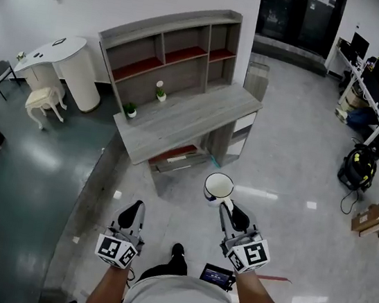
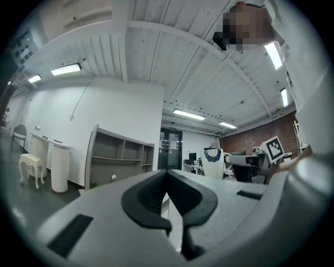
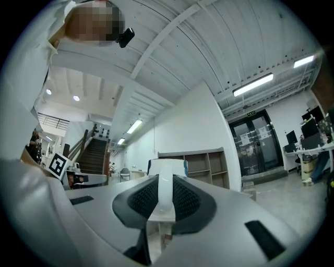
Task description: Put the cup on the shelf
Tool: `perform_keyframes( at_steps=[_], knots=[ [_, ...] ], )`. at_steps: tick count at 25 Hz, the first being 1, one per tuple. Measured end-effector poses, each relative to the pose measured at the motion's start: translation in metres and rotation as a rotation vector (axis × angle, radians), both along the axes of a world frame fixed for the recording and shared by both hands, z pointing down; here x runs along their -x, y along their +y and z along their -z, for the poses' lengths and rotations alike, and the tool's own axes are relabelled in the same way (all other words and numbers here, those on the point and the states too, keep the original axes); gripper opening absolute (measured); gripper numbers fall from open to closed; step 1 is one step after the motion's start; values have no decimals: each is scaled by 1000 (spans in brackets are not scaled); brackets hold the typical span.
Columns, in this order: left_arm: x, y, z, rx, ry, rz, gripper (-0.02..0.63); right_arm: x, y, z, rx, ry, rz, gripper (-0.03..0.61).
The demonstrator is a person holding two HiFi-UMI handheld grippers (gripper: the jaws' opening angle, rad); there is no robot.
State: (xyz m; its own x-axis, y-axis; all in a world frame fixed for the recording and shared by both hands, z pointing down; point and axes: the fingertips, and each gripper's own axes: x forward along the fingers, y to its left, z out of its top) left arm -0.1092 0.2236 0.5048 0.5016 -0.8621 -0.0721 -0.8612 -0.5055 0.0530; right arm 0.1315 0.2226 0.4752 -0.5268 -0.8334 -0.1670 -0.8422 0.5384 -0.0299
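White cup (image 1: pixel 218 186): looks hard, light, and easy to break.
Right gripper (image 1: pixel 226 208): pinched on its thin handle.
Left gripper (image 1: pixel 135 208): jaws together, nothing held.
Shelf (image 1: pixel 175 51): well ahead.

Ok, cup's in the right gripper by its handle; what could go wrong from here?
1. The right gripper pinches only the thin handle of the cup, so it could swivel or slip on the way.
2. The shelf stands at the back of the desk; reaching across could knock a small plant.
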Motion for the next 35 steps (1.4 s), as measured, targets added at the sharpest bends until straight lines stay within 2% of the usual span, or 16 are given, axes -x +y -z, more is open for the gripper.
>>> perform_keyframes(
  at_steps=[5, 10, 17, 25, 30, 35],
  knots=[
    [1, -52, 3, -1, 5, -13, 8, 1, -47, 6, 3, -19, -4, 77],
    [6, -108, 7, -10, -9, -14, 8, -1, -102, 10, 39, -88, -8, 77],
    [4, -177, 5, -13, -3, -60, 8, -4, -168, 13, 32, -60, -57, 75],
    [4, -238, -5, -3, 9, -64, 8, 2, -221, 8, 26, -8, -52, 77],
    [-3, -269, -11, 14, 5, -53, 8, 0, -259, 4, 18, 19, -26, 77],
    [-12, -304, -15, 20, 11, 0, 8, -4, -306, 3, 7, 21, 41, 77]
  ],
)
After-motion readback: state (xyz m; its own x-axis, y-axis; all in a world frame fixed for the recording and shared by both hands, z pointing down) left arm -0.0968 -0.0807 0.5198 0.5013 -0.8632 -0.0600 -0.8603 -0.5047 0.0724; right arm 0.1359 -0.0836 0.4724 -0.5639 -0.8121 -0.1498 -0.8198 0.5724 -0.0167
